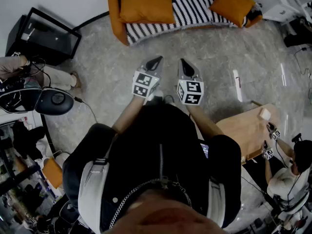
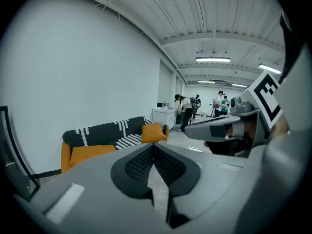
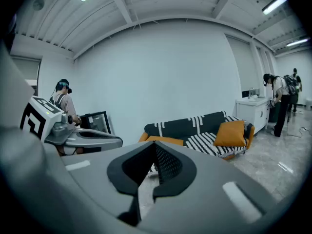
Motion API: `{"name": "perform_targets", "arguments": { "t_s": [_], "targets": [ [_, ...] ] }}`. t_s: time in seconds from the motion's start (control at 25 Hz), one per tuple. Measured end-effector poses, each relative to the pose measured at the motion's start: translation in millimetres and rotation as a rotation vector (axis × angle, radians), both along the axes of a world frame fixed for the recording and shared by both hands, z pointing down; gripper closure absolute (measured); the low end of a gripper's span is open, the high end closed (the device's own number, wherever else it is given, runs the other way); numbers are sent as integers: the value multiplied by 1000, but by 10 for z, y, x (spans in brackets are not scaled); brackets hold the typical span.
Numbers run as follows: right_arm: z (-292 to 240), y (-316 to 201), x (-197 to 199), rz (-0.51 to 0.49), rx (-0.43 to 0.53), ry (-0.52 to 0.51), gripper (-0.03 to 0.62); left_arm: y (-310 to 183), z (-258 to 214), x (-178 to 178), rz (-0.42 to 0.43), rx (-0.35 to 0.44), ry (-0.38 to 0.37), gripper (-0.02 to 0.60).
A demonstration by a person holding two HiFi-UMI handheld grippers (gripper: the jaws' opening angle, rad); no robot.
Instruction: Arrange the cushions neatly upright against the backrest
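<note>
An orange sofa [image 1: 117, 21] with a black-and-white striped cover stands across the floor ahead. One orange cushion [image 1: 146, 9] lies flat on its left end. A second orange cushion [image 1: 232, 5] leans tilted at its right end. Both show in the left gripper view, the flat cushion [image 2: 90, 152] and the tilted cushion [image 2: 153, 132], and in the right gripper view, the flat one [image 3: 165, 140] and the tilted one [image 3: 230, 133]. My left gripper [image 1: 157, 61] and right gripper [image 1: 184, 63] are held side by side over the floor, well short of the sofa, both shut and empty.
A black glass-fronted cabinet [image 1: 44, 35] stands at the left wall. A wooden table [image 1: 248, 128] is at my right with a person [image 1: 290, 172] beside it. A white cabinet [image 2: 164, 117] stands past the sofa's right end, with several people [image 2: 187, 108] further back.
</note>
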State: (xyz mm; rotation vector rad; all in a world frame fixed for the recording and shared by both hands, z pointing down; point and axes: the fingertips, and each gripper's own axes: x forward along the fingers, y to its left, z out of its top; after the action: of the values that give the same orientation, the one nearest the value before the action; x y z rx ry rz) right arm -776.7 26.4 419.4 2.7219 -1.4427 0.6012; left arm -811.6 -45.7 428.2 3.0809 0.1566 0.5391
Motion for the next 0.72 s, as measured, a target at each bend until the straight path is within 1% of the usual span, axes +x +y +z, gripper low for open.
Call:
{"name": "perform_targets", "arguments": {
  "t_s": [0.12,0.32,0.4,0.52,0.72],
  "targets": [
    [-23,89,-60,-4,-13,-12,592,95,9,-46,-2,-22,-16,571],
    [-96,50,-9,-11,-8,-10,592,31,-75,15,-18,-17,-15,571],
    [-134,61,17,-21,9,-13,592,48,-124,48,-27,-17,-6,571],
    [-157,79,26,-57,78,-48,592,72,-136,64,-43,-5,-8,571],
    [-37,61,18,-97,87,-94,591,-17,-108,-28,-89,12,-18,571]
  ]
}}
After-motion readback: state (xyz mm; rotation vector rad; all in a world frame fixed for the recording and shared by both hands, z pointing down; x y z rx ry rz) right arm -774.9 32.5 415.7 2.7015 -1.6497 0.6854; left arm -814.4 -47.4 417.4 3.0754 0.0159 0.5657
